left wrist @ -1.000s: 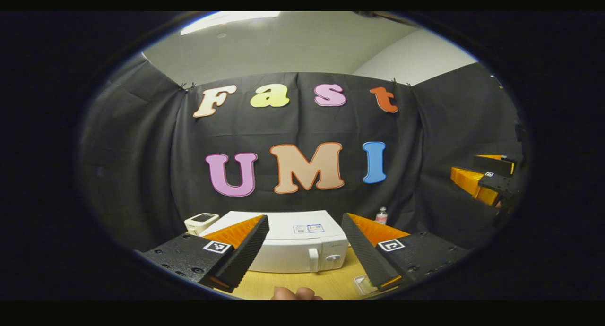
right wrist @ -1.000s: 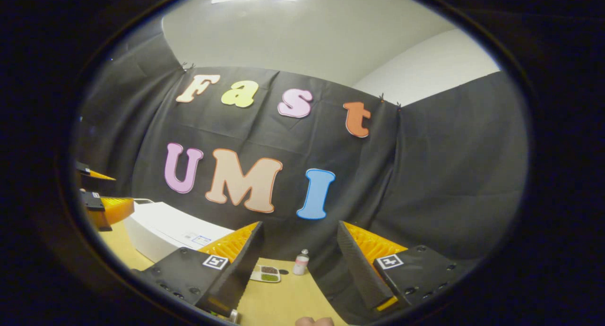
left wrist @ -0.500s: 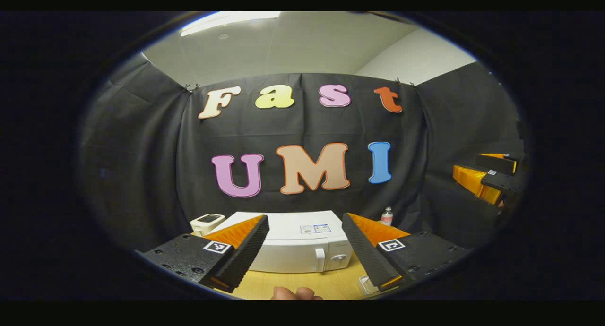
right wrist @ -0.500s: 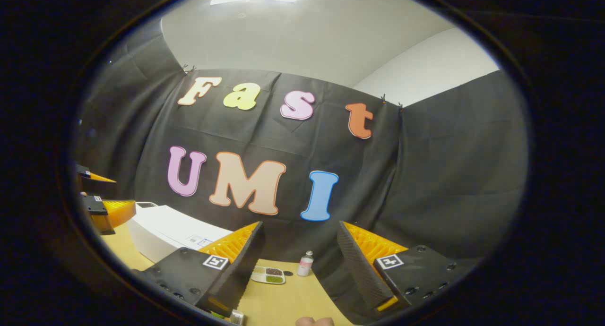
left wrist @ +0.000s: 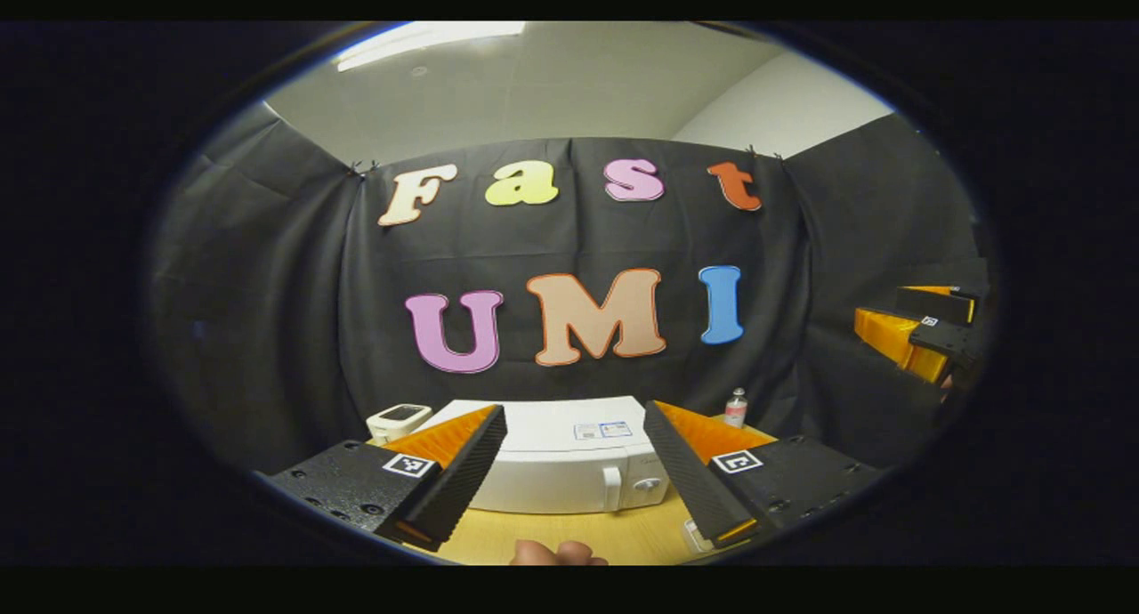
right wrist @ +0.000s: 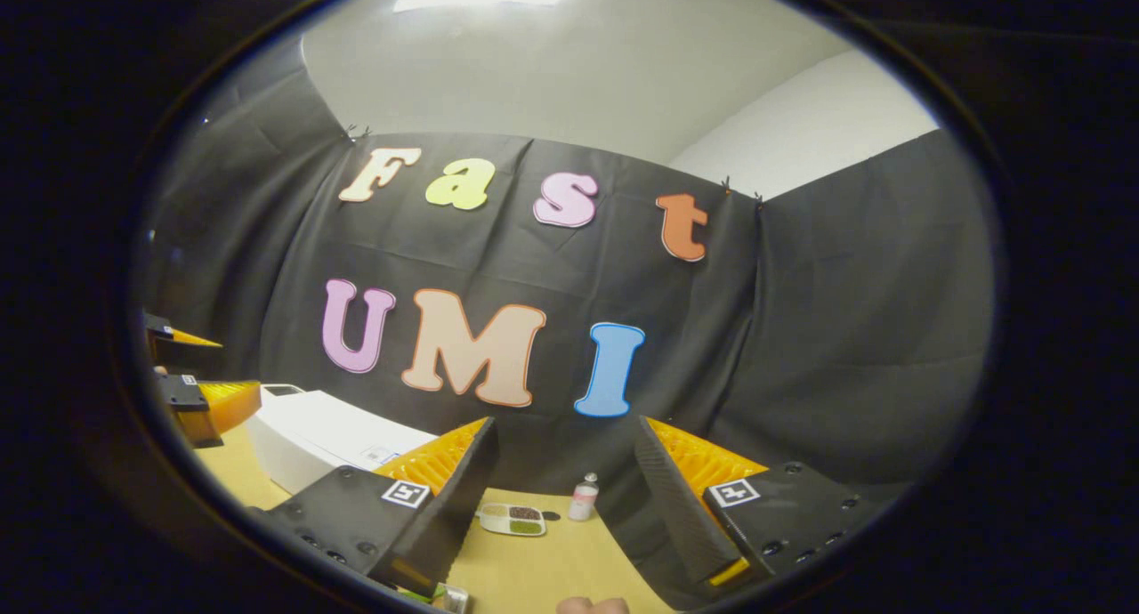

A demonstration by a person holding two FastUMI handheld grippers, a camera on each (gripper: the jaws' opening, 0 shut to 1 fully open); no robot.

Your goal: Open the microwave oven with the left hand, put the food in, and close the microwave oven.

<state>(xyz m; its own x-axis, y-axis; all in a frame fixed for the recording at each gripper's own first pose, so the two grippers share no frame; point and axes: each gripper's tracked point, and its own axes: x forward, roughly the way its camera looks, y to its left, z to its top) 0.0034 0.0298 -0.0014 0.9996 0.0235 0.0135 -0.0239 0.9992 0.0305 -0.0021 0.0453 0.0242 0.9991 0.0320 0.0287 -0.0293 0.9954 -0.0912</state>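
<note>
Both grippers hang in the air above the table (left wrist: 623,534), and neither has touched anything. The left gripper (left wrist: 574,472) has its 2 fingers spread wide with nothing between them, and it is aimed straight at the microwave (left wrist: 561,467), which fits the task: this hand has to open the door first, so it lines up on the front. The right gripper (right wrist: 561,498) waits off to the side, its 2 fingers also wide apart and empty, pointed toward the food tray (right wrist: 512,519) so it can fetch it once the door is open.

The microwave sits at the back of the table against the black cloth, door shut, its long side running across the table and its front facing the person. The handle (left wrist: 611,488) stands upright near the right end of the front, with a round knob (left wrist: 648,484) just beside it.

The food tray lies flat on the table, well apart from the microwave, near a small bottle (right wrist: 584,496). Its long side seems to run across the right gripper view, though it is small there. A small white device (left wrist: 399,420) stands just left of the microwave.
</note>
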